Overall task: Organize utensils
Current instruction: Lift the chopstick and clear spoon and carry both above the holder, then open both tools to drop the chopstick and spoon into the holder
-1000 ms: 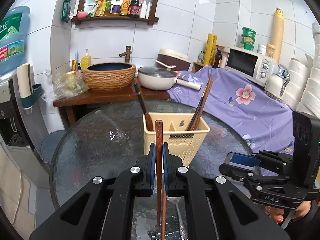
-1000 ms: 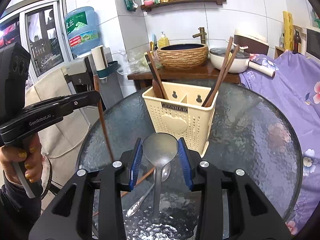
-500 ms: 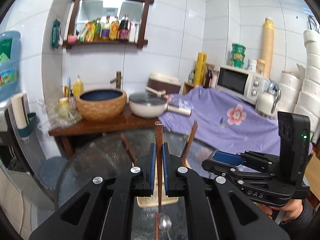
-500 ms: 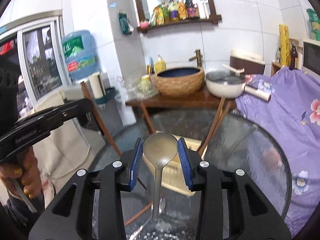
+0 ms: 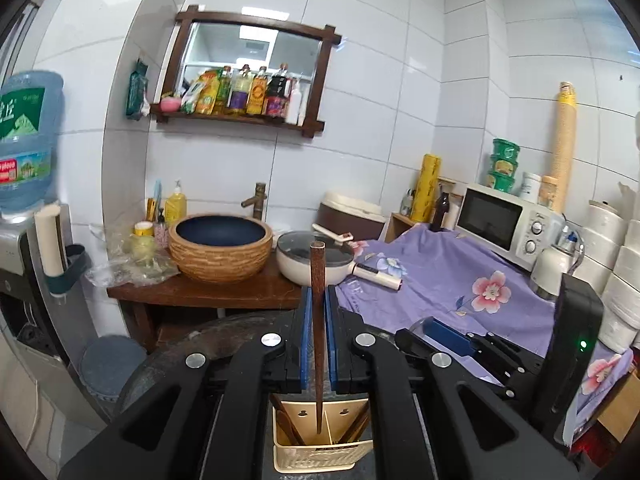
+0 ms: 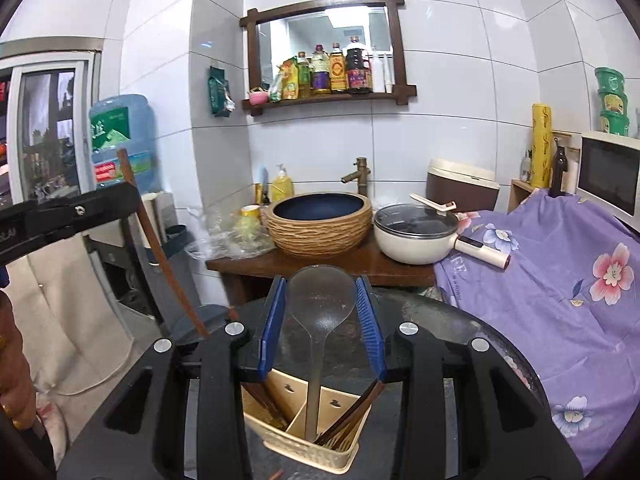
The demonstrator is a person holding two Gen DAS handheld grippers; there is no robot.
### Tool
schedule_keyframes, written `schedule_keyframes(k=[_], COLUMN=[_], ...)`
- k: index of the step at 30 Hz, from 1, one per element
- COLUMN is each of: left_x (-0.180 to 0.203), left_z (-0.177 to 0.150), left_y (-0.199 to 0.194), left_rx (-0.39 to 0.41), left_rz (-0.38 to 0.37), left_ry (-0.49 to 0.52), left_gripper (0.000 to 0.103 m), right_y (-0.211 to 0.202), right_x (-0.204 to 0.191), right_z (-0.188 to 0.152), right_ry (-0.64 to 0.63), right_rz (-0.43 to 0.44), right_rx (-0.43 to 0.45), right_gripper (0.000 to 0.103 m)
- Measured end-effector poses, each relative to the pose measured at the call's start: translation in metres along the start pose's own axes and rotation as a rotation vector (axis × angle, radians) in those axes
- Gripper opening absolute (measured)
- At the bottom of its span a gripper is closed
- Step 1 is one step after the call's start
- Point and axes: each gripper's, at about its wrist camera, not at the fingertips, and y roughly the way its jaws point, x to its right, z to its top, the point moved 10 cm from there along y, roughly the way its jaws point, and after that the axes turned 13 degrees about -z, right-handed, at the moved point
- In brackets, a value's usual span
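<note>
My left gripper [image 5: 318, 304] is shut on a dark wooden chopstick [image 5: 317, 272] that stands upright. Its lower tip hangs above the cream utensil holder [image 5: 320, 456], near the divider. My right gripper [image 6: 321, 292] is shut on the bowl of a translucent grey spoon [image 6: 320, 300], whose handle points down over the holder [image 6: 296, 448]. The holder stands on the round glass table [image 6: 460, 340] with dark wooden utensils on its left side and chopsticks [image 6: 352, 408] on its right. In the right wrist view, the left gripper [image 6: 68, 216] and its chopstick [image 6: 160, 248] sit at the left.
Behind the table, a wooden stand [image 5: 200, 292] carries a woven basin [image 5: 220, 248] and a white lidded pan [image 5: 316, 264]. A purple floral cloth [image 5: 460, 280] and a microwave [image 5: 496, 220] lie to the right, and a water dispenser [image 6: 120, 140] to the left. A person's hand [image 6: 12, 360] is at the left edge.
Both grippers have risen with the chopstick and the spoon still held. The holder has dropped from the middle of both views to the bottom, below the jaws.
</note>
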Motion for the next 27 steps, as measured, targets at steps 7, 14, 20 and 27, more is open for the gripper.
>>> schedule_keyframes(k=[7,14,20,27], left_x=[-0.024,-0.028,-0.035,-0.033], left_z=[-0.046,-0.093,-0.122,-0.127], left_y=[0.032,0.053,0.063,0.064], left_rx=[-0.052,-0.136,-0.189,-0.197], left_rz=[0.047,0.039,0.038,0.041], left_ry=[-0.021,-0.026,-0.04,-0.021], left_gripper=[0.006,0.006,0.006,0.006], right_y=[0.029,0.046,0.053,0.057], right_x=[0.003,0.008,0.01,0.009], right_z=[-0.048,-0.092,-0.117,-0.135], right_ry=[-0.006,-0.013,-0.02,-0.039], right_rz=[-0.028,-0.038,-0.041,-0.044], right_rx=[-0.042,-0.11,-0.146,-0.176], right_gripper=[0.037,0.037,0.037,0.037])
